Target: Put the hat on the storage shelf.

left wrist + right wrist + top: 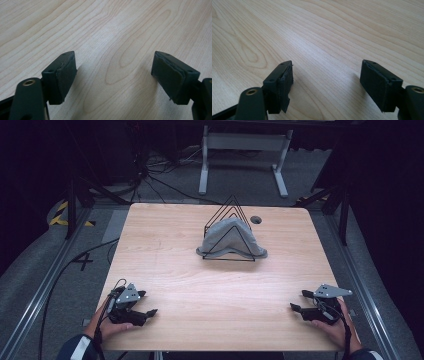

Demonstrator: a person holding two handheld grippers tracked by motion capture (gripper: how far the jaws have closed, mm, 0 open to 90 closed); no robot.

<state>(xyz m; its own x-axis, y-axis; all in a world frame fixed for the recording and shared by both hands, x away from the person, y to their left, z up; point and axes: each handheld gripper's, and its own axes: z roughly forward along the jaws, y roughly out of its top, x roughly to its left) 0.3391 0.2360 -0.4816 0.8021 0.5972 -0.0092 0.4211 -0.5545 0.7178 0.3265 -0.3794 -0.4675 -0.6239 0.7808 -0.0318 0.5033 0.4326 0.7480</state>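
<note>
Two grippers, left gripper (pixel 145 303) and right gripper (pixel 298 300), rest wide open and empty at the table's (pixel 210 285) near corners, apparently parked clear of the grey cloth (pixel 225 237) draped in the wire rack (pixel 231 205).

Your forearms are cut off at the high view's bottom edge. The grey cloth (pixel 230 240) hides the wire rack's (pixel 231 207) lower back part, near the table's (pixel 200 285) far edge.

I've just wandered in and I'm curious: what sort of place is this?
Probably a lab or recording studio, not a home. A bare wooden table stands between dark curtains, loose cables run over the grey floor, and a person holds a gripper in each hand, left gripper and right gripper.
</note>
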